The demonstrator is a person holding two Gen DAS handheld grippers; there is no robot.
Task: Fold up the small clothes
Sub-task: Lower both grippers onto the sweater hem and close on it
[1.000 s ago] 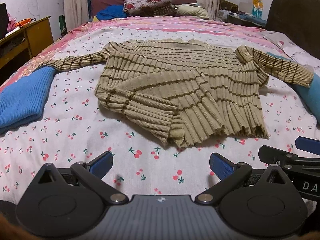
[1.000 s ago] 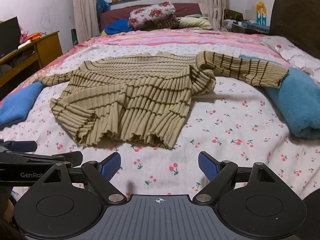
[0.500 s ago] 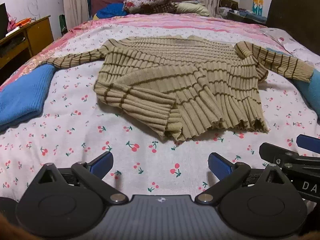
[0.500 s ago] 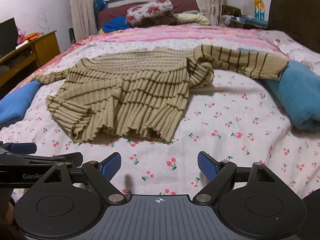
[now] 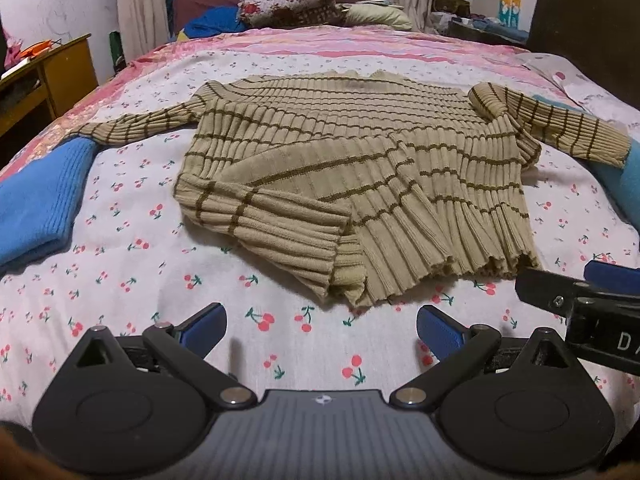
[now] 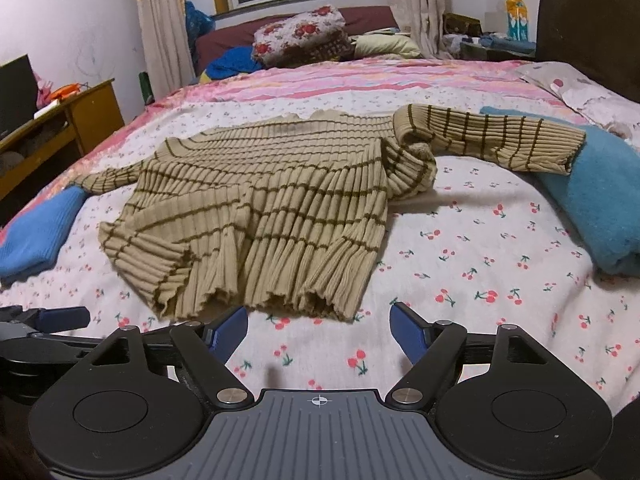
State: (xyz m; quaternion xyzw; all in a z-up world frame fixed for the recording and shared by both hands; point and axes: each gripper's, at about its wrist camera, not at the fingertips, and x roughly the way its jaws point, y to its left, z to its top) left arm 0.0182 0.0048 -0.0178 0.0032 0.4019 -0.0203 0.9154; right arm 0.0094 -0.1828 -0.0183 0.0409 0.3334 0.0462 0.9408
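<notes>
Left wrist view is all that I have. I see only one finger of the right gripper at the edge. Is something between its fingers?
Observer: Nothing. The right gripper is empty and its jaws are closing, just short of the hem of the beige striped ribbed sweater.
Operator: The sleeve on that side ends against something blue, cut off for me. What is it?
Observer: A turquoise folded towel; the cuff rests on it.

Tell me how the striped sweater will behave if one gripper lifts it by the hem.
The sweater will probably sag and trail: it lies limp, one corner already flopped over. Its thick ribbing suggests it should grip well. The sleeve draped on the blue cloth may drag.
</notes>
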